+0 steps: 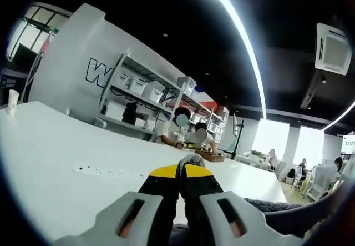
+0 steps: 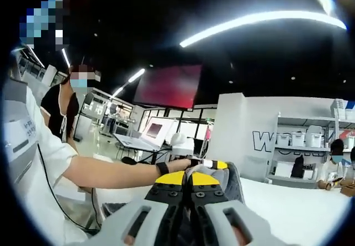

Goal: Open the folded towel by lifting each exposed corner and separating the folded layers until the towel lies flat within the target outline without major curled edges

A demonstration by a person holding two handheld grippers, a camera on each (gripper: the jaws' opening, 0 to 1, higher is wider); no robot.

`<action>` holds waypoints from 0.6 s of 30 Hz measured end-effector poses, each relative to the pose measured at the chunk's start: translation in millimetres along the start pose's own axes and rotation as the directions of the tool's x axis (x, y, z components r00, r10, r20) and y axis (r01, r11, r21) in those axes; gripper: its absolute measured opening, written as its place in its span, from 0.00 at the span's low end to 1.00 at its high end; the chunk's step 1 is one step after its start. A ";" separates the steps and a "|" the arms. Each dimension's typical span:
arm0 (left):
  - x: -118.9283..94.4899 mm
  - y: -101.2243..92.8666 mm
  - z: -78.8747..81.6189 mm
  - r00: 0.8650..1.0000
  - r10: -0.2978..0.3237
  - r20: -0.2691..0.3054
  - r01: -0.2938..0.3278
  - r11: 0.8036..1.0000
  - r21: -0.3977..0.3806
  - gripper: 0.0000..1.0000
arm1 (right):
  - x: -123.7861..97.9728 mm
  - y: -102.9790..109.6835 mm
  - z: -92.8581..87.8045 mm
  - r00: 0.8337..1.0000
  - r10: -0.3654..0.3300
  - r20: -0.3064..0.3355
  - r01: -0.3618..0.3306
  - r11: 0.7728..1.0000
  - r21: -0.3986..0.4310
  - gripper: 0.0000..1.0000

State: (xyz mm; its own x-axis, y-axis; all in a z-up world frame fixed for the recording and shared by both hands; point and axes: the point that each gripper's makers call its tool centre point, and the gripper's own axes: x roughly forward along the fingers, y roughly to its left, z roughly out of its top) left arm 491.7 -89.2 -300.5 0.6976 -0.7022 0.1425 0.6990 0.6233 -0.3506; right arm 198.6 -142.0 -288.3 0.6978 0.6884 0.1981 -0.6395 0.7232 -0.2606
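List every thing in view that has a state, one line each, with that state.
left gripper: shut on a pinch of the towel.
right gripper: shut on grey towel cloth.
towel: grey, lifted at both pinched spots, not flat.
power strip: lying flat on the white table.

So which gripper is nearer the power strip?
Left. The power strip lies on the table just ahead and left of the left gripper. The right gripper, pinching the towel, faces elsewhere, so its distance is unclear.

One grey towel (image 2: pixel 230 182) — two claws, left (image 1: pixel 184 165) and right (image 2: pixel 191 178) — one power strip (image 1: pixel 111 173).
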 end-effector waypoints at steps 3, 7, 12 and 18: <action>3.0 -4.0 -1.3 1.000 -0.008 0.002 0.008 1.000 -0.009 0.00 | -1.6 3.1 -0.5 1.000 -0.004 0.001 0.004 1.000 -0.008 0.00; 5.5 -7.4 -3.7 1.000 -0.012 -0.005 0.012 1.000 -0.007 0.00 | -3.8 1.3 -1.2 1.000 -0.019 -0.006 0.019 1.000 -0.024 0.00; 9.3 -12.7 -5.3 1.000 -0.020 -0.005 0.020 1.000 -0.010 0.00 | -5.7 2.2 -1.2 1.000 -0.017 -0.004 0.017 1.000 -0.011 0.00; 10.0 -15.6 -6.5 1.000 -0.027 -0.003 0.027 1.000 0.004 0.00 | -9.8 2.8 -0.6 1.000 -0.026 -0.005 0.026 0.999 -0.022 0.00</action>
State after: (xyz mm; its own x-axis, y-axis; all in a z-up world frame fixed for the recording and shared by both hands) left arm 486.7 -108.2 -299.7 0.6780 -0.7197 0.1496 0.7182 0.6053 -0.3432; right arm 190.2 -146.8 -291.6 0.7158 0.6690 0.2001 -0.6140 0.7395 -0.2760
